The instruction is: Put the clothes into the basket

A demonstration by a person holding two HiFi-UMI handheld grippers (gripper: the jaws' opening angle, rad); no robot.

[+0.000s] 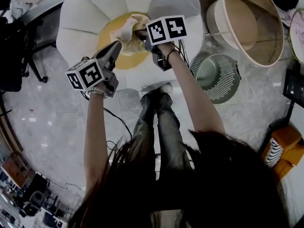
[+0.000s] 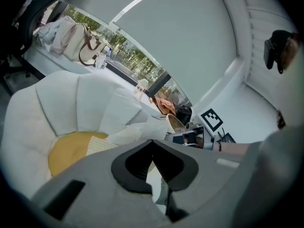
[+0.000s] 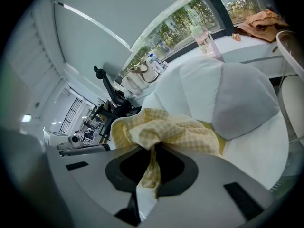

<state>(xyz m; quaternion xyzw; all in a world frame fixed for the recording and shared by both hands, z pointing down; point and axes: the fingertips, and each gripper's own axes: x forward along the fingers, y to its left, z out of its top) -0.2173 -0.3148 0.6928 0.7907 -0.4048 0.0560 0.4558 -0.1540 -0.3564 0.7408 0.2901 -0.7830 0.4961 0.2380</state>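
Item, garment [image 1: 129, 27]: yellow-and-white checked cloth, bunched, held clear above the yellow cushion [image 1: 124, 61] of a white petal-backed chair [image 1: 80, 18], top centre of the head view. Item, right tool [image 1: 140, 34]: jaws pinching a fold of that cloth, a strip of it hanging down between them in the right gripper view. Item, left tool [image 1: 115, 45]: I read its tips as pressed together on a pale edge of the same garment, just left of the right tool. Item, round beige basket [image 1: 214, 23]: upper right of the frame, on the floor, well apart from the cloth, nothing of the garment in it. Item, slotted grey-green tub [image 1: 218, 77]: just below the basket.
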